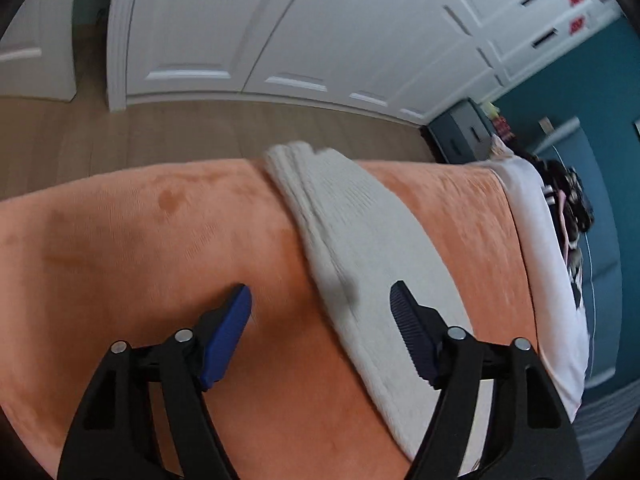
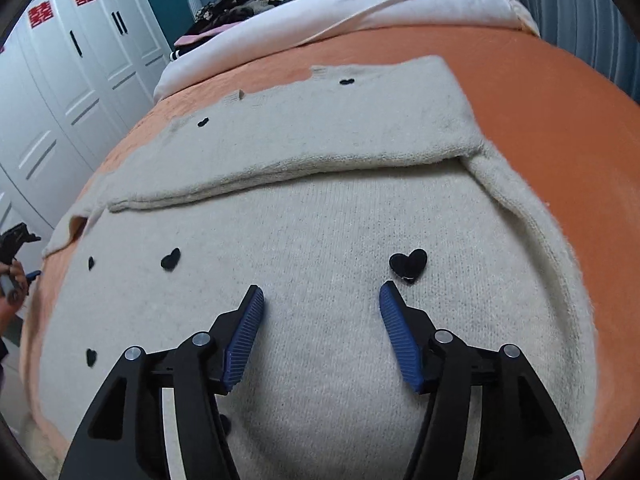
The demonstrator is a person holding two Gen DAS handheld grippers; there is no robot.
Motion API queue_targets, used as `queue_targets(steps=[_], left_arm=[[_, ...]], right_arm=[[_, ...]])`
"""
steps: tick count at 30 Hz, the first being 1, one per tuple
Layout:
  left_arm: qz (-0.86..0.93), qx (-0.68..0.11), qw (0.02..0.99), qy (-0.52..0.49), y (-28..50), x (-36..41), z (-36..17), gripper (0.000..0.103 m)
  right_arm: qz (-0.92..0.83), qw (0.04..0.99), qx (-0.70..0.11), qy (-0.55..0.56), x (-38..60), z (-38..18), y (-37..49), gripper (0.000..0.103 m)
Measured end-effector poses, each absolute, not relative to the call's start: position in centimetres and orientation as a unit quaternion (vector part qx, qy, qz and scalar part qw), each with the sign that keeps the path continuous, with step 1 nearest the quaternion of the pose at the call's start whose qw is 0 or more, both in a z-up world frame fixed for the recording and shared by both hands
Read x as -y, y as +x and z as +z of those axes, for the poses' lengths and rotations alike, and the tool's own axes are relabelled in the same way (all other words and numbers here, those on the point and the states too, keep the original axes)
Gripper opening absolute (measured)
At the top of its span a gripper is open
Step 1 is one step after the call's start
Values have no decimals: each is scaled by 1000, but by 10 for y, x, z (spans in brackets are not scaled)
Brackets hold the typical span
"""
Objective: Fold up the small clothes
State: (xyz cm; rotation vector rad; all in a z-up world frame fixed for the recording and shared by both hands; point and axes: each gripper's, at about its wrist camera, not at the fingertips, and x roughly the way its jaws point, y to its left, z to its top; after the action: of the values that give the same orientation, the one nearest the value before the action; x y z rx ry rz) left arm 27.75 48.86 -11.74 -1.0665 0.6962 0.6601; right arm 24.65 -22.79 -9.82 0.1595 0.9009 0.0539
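Note:
A cream knitted sweater [image 2: 320, 216] with small black hearts lies spread on the orange bed cover [image 2: 540, 92], one part folded over across its far half. My right gripper [image 2: 321, 296] hovers open just above its near half, nothing between the blue pads, a black heart [image 2: 409, 265] just beyond the right pad. In the left wrist view the sweater [image 1: 360, 232] runs as a blurred cream band across the orange cover [image 1: 120, 240]. My left gripper [image 1: 320, 296] is open over the sweater's edge, holding nothing. The left gripper's tip and a hand [image 2: 16, 272] show at the right view's left rim.
A white blanket [image 2: 360, 4] and a heap of dark clothes [image 2: 228, 8] lie at the bed's far end. White wardrobe doors [image 2: 60, 92] stand beside the bed, wooden floor [image 1: 200, 132] between them. A teal wall [image 1: 580, 88] is behind the bed.

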Motion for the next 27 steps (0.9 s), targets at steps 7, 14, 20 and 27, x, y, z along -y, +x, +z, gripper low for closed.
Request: queue_targets(steps=[7,14,20,27], left_arm=[[258,-367,790,-418,334,-485,-92,10],[57,-276,912,-297,369,-333,83,9],[-163,-306,907,-239,375,-111,118,15],[-158,-476,835,-228,345,5,-47,40]], right_arm=[[30,892,-450,33,211,-109,254,87],[49,893,-442,71,223,-108,251,88],[71,891,-433,115,237,-105,249,88],[90,883,-434,157,251,-95,250,87]])
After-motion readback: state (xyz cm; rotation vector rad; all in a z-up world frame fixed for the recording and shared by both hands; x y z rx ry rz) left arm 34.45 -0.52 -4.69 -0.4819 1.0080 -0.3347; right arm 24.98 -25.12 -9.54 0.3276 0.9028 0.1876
